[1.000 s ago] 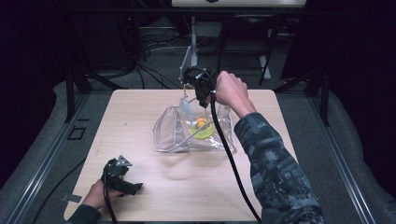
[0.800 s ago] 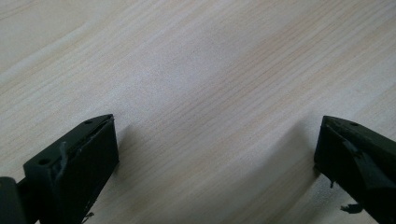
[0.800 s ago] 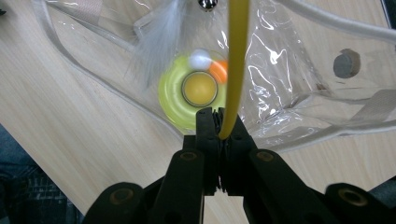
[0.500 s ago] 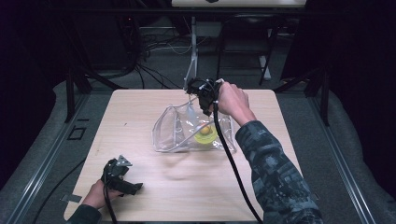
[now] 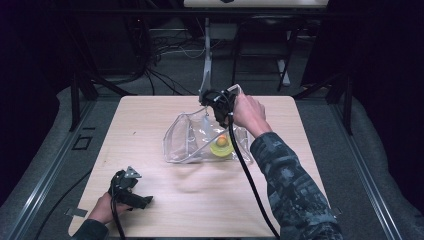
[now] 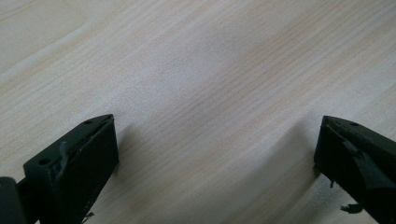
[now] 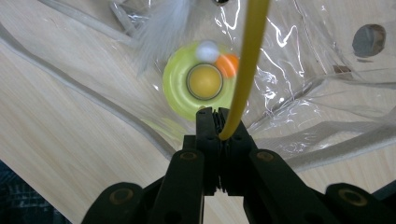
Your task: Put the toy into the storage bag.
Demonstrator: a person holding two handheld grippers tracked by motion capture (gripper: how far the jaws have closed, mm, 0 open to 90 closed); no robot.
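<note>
Yellow rod: pinched in right hand-held gripper, long axis running away over the clear bag
Left hand-held gripper: wide open, empty, over desk
Right gripper view: yellow-green disc inside bag

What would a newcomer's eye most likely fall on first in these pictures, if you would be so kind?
Probably the clear plastic bag at the middle of the wooden table, with a yellow-green round toy bright inside it. Next, the right gripper above the bag, its jaws shut on a thin yellow stick. The left gripper rests open at the table's near left corner.
</note>
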